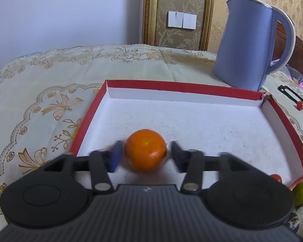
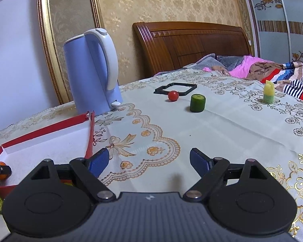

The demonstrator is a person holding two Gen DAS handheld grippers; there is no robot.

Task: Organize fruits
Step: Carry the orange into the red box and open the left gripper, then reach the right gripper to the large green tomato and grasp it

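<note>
- Fingers of our left gripper (image 1: 145, 157) stand parted on either side of the round orange fruit (image 1: 145, 152); a thin gap shows at each blue pad, so we judge it released, not gripped.
- That orange sits inside the shallow red cardboard tray with a white floor (image 1: 183, 87), near its front edge, which fits a drop-off for sorting.
- Our right gripper (image 2: 149, 162) hangs wide open over the cream embroidered tablecloth (image 2: 171, 125) with nothing between its pads, seemingly waiting for the next fruit.
- Well ahead of it lie a small red cherry tomato (image 2: 173, 96) and a short green cucumber stub (image 2: 197, 103), both outside the tray beside a flat black square frame (image 2: 175, 88).
- Behind the tray stands a tall blue plastic kettle (image 1: 250, 44).
- Blur smears the left pads, so exact contact is hard to read; two small fruits, one green (image 1: 301, 193) and one red, are half hidden by the gripper body at the tray's near corner.
</note>
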